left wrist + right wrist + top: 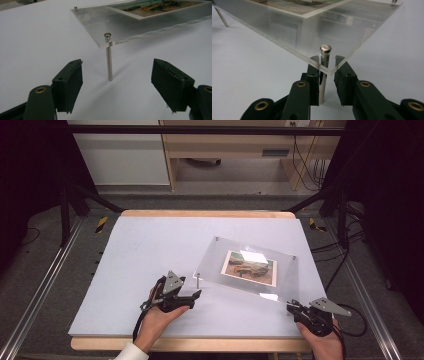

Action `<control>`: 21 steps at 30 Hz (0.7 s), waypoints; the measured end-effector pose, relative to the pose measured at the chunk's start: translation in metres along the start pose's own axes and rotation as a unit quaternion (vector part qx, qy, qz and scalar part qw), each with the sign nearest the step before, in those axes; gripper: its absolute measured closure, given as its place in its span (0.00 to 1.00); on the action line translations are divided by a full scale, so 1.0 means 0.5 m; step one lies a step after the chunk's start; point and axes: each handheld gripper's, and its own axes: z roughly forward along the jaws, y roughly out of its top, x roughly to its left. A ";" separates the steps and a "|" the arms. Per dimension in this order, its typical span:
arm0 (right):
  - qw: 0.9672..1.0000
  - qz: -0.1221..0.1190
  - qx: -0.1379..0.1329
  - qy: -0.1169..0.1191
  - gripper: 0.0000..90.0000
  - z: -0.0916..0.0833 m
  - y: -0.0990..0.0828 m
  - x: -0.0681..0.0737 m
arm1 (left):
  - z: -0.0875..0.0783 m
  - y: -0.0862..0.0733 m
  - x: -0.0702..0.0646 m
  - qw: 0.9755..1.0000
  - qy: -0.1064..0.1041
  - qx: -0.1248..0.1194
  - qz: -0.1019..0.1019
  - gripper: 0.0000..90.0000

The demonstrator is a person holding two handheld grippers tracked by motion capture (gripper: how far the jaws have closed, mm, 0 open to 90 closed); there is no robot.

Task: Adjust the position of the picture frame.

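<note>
A clear acrylic picture frame [250, 270] with a colour print sandwiched in it is seen on the white table sheet [150, 250], raised on thin metal standoff legs at its corners and lying right of centre in the high view. The left gripper [192, 296] is held released, its jaws wide apart on either side of the near-left metal leg [109, 62], which is touched by neither pad. The right gripper [327, 82] is placed at the near-right corner, its jaws drawn close around the near-right metal leg [323, 85]; a narrow gap seems to remain beside the right pad, so a firm clamp cannot be confirmed. The upper part of that leg is blurred by the acrylic edge. The print's subject is cut off in both gripper views and too small to be read from above.
</note>
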 end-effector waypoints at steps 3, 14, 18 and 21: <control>1.000 0.000 -0.001 0.002 0.85 0.003 0.001 0.000 | 0.011 0.004 0.004 1.000 0.000 -0.002 -0.013 0.30; 1.000 0.012 -0.001 0.022 0.94 0.018 0.007 -0.003 | 0.055 0.003 0.015 1.000 -0.006 0.016 -0.012 0.49; 1.000 0.017 0.000 0.021 0.94 0.017 0.008 -0.003 | 0.065 0.003 0.024 1.000 0.001 0.010 -0.018 0.57; 1.000 0.019 0.000 0.023 0.94 0.017 0.008 -0.004 | 0.071 0.007 0.029 1.000 -0.002 0.005 -0.019 0.63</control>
